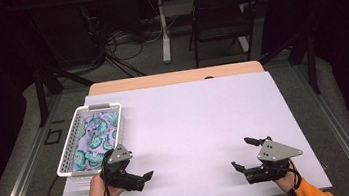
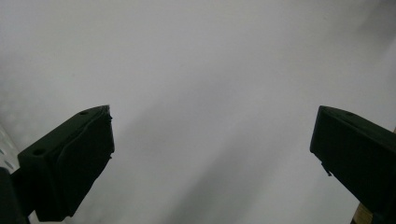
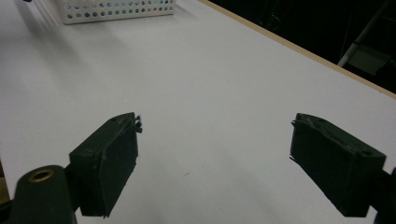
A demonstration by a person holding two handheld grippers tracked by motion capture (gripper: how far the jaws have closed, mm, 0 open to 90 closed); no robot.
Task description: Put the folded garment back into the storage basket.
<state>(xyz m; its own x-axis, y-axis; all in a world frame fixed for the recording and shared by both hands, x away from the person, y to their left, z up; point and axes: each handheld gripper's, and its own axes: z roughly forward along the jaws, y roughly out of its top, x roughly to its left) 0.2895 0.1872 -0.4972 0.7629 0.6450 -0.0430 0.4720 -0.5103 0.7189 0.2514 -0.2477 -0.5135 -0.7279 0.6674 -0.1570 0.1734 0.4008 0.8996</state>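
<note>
Basket [image 1: 67,152] with patterned cloth [image 1: 95,140] sits near-left on the white desk [image 1: 201,125]; left claw [image 1: 142,177] beside it and right claw [image 1: 242,154] both spread, empty; dark room beyond.

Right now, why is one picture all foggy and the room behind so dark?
In the left gripper view the table sits very close, so it blurs into soft grey. In the right gripper view the basket looks fuzzy. In the high view light falls on the table, while the room behind stays dim.
</note>
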